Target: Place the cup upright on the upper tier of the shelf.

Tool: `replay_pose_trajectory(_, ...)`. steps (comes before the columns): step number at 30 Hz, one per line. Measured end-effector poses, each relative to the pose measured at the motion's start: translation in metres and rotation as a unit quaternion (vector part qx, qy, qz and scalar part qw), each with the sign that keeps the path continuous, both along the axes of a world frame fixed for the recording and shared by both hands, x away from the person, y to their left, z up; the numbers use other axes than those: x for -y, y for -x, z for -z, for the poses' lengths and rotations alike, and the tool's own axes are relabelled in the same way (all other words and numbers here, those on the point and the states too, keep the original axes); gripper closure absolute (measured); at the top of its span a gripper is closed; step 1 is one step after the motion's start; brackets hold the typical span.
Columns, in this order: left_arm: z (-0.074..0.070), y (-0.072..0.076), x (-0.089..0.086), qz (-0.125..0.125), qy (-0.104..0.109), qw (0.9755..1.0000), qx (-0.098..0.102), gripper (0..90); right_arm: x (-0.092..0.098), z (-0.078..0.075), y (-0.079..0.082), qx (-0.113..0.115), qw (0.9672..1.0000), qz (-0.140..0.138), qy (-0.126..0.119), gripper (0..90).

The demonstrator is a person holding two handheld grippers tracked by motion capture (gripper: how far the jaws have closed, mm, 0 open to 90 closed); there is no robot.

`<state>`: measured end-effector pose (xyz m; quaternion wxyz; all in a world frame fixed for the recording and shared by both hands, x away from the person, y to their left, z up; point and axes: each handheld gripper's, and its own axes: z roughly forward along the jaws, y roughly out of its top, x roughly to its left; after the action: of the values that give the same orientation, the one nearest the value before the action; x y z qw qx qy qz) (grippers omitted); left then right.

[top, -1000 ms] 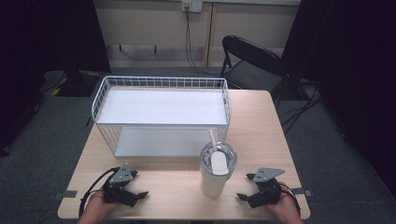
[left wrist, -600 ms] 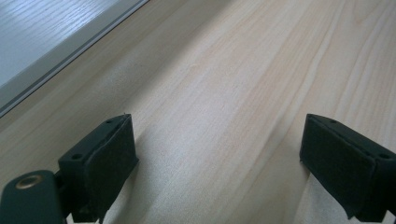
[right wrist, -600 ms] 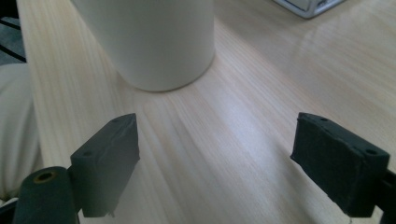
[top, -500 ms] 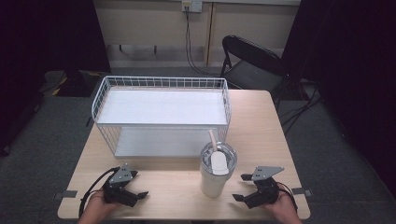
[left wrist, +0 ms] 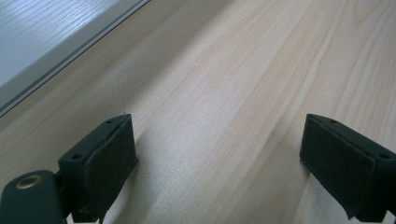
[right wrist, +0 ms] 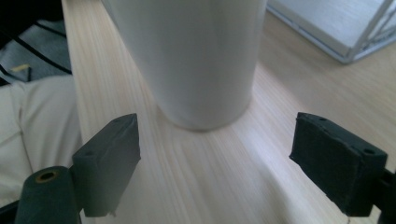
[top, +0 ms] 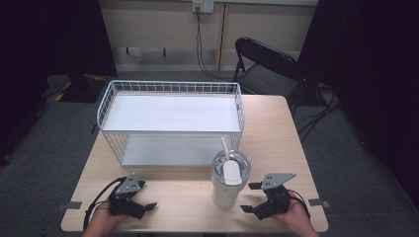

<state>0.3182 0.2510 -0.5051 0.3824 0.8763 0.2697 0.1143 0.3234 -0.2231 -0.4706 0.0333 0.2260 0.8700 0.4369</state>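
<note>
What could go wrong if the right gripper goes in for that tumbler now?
The tumbler is tall and narrows to a small base, and the right gripper is aimed low at it with open jaws, so a nudge before closing could tip it. Its straw sticks up past the lid and may catch the wire rack just behind. The body looks smooth, so a low grip might slip.

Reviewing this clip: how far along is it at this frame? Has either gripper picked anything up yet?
Nothing looks done: the tumbler stands upright on the table, in front of the wire rack, and nothing is on the rack's shelves. In hand: the right gripper is open and aimed at the tumbler's base, not touching it. The left gripper is open over bare wood. Any grasp or move is left.
</note>
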Motion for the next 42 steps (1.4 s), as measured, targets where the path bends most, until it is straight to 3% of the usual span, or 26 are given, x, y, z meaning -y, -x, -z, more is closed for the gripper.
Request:
replay_pose_trajectory(12, 0.000, 0.000, 0.000, 0.000, 0.001, 1.0000, 0.001, 9.0, -0.014, -0.012, -0.003, 0.010, 0.9998, -0.013, -0.009, 14.7)
replay_pose_trajectory(22, 0.000, 0.000, 0.001, 0.010, -0.006, 0.9999, -0.006, 4.5, -0.015, -0.020, -0.006, -0.001, 0.9987, -0.016, -0.048, 14.4)
replay_pose_trajectory(42, 0.000, 0.000, 0.001, 0.009, -0.006, 0.9999, -0.005, 4.4, -0.027, -0.025, -0.009, 0.011, 0.9975, -0.021, -0.067, 13.8)
